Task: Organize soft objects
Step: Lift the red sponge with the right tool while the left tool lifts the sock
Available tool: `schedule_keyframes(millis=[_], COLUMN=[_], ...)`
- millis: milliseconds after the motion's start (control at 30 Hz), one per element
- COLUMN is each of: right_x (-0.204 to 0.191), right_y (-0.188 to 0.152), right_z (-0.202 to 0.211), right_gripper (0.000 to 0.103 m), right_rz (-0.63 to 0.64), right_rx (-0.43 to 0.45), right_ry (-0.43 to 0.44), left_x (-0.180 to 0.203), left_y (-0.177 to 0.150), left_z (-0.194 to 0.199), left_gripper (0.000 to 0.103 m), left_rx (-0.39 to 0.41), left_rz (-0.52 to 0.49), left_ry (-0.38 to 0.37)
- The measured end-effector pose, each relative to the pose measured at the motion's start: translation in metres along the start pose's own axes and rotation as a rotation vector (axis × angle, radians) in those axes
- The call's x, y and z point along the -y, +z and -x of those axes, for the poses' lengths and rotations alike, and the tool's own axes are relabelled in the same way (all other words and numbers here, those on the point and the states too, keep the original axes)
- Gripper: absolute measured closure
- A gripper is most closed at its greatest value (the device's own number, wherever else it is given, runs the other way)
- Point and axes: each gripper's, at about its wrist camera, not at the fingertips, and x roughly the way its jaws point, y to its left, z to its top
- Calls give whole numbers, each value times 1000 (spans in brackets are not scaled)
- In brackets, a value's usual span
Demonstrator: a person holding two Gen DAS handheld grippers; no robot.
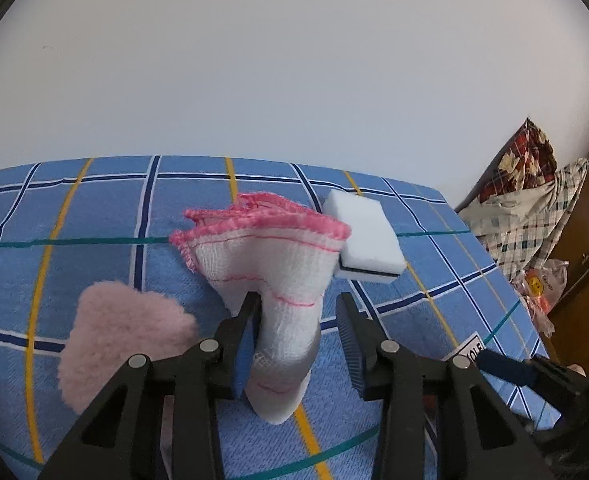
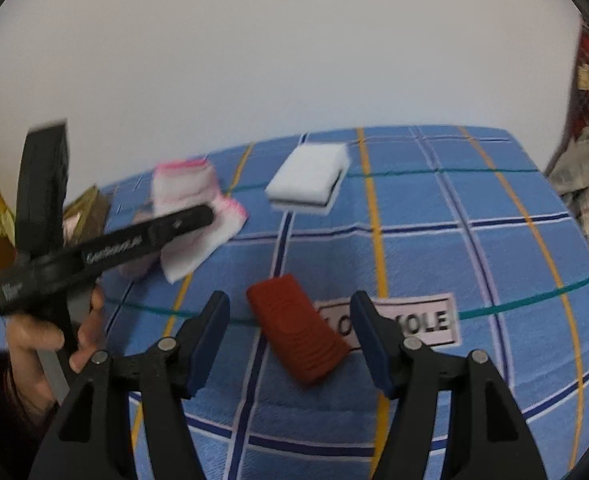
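The left tongs (image 1: 298, 312) stand open, a white pink-edged cloth (image 1: 270, 264) draped against the left finger only, at centre frame. The right tongs (image 2: 290, 312) gape empty over a red sponge (image 2: 296, 330) lying between them at lower centre, its long axis running upper left to lower right across their gap. A white sponge (image 2: 306, 176) sits at upper centre on the blue checked bench (image 2: 494, 248), nearer the left tongs.

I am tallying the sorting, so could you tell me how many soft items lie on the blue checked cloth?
4: white cloth with pink trim between the open left tool's fingers, pink fluffy pad left of it, white sponge behind, red sponge before the right tool. Others may be hidden.
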Motion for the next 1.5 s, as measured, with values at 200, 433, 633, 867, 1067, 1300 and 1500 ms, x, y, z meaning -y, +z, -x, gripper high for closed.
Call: schedule_keyframes(millis=[200, 433, 633, 867, 1067, 1300, 1500], right_x=[-17, -18, 9, 35, 32, 24, 11], right_y=[-4, -8, -5, 5, 10, 8, 7], right_z=[-24, -26, -11, 13, 23, 30, 28], right_gripper=[40, 54, 66, 66, 66, 66, 66], right_rz=[129, 156, -32, -250, -230, -174, -164], right_rx=[-83, -93, -36, 115, 232, 315, 327], right_ry=[-83, -140, -28, 168, 106, -7, -32], left_x=[-7, -11, -17, -4, 9, -8, -25], left_y=[1, 0, 1, 2, 0, -3, -12], left_z=[-6, -5, 11, 38, 44, 60, 73], left_gripper=[61, 83, 87, 87, 87, 87, 87], left_rx=[-35, -36, 31, 139, 173, 213, 232], left_rz=[31, 42, 79, 28, -57, -56, -88], left_ry=[39, 42, -75, -146, -13, 55, 129])
